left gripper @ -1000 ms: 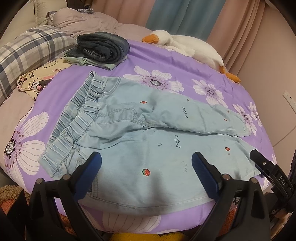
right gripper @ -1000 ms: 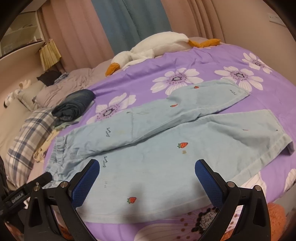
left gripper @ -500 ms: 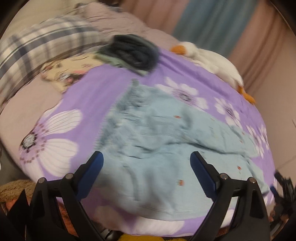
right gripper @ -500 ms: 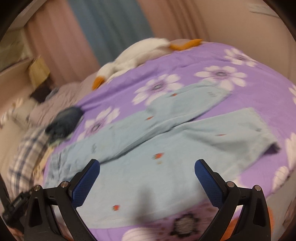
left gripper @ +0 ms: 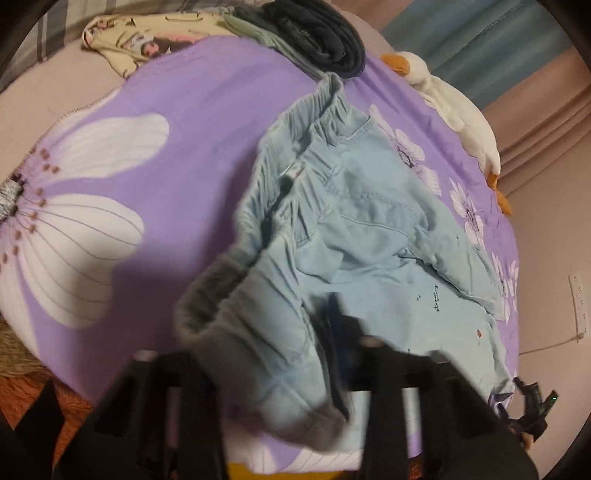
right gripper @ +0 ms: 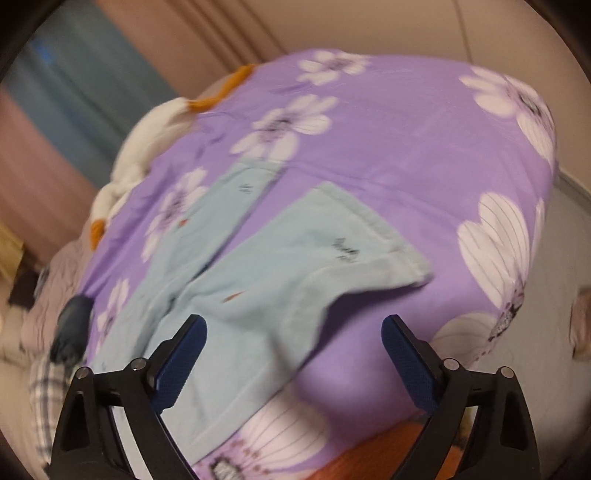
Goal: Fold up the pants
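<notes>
The pale blue pants [left gripper: 369,236] lie spread across the purple flowered bedspread [left gripper: 184,122], waistband toward the pillows, both legs running toward the far corner; in the right wrist view the nearer leg's hem [right gripper: 373,236] sits just ahead of us. Our left gripper [left gripper: 280,354] appears clenched on the near end of the waistband, the elastic bunched and lifted over its fingers, though blur hides the pads themselves. Our right gripper [right gripper: 293,354] hangs released, jaws wide, over the lower leg and touching nothing. To fold lengthwise cleanly, we judge we should pinch the near leg at its outer seam close to the hem, then carry both ends together over the far leg so the edges meet. A folded dark garment [left gripper: 317,33] and a plush goose [left gripper: 454,110] sit beyond, well apart.
</notes>
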